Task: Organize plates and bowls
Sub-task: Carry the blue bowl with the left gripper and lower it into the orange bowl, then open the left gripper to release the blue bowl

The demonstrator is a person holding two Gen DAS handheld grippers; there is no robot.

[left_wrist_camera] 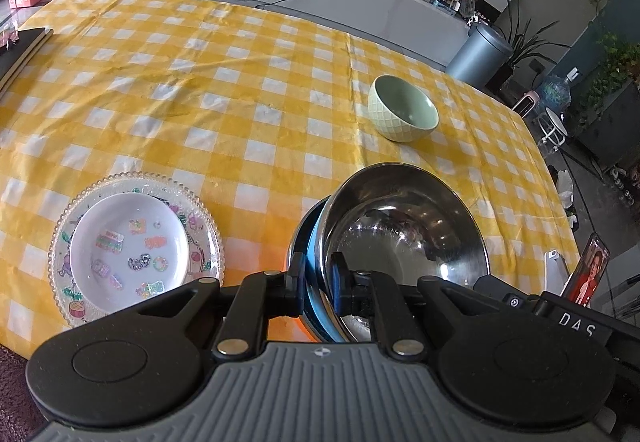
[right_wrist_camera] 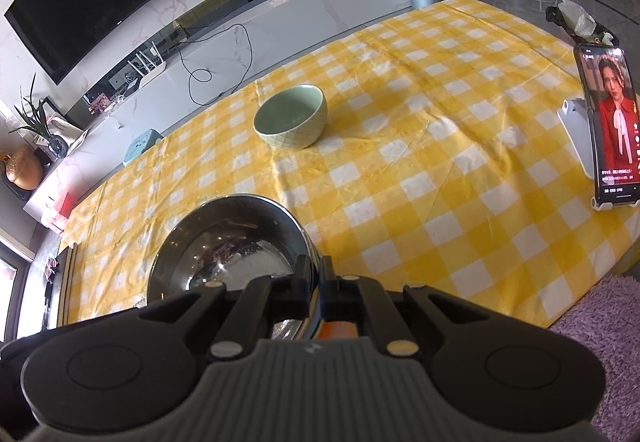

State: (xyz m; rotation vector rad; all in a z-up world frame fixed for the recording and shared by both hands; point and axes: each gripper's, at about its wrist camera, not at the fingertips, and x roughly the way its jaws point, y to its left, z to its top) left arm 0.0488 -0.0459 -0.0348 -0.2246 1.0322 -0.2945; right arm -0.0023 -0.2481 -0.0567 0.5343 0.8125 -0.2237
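The shiny stainless-steel bowl [left_wrist_camera: 404, 226] hangs tilted just above the desk [left_wrist_camera: 240, 89] near its front edge, a blue-rimmed piece nested against its outside. My left hand-held gripper [left_wrist_camera: 318, 282] pinches its rim at nine o'clock; my right hand-held gripper [right_wrist_camera: 318, 278] pinches the rim at three o'clock. The pale green ceramic bowl [left_wrist_camera: 403, 113] sits well apart at twelve o'clock, and the white decorated plate [left_wrist_camera: 130, 246] rests on a clear beaded glass plate [left_wrist_camera: 60, 242] at nine. I judge the slick rim could slip from either thin pinch, or the nested piece could slide loose if I tilt further.
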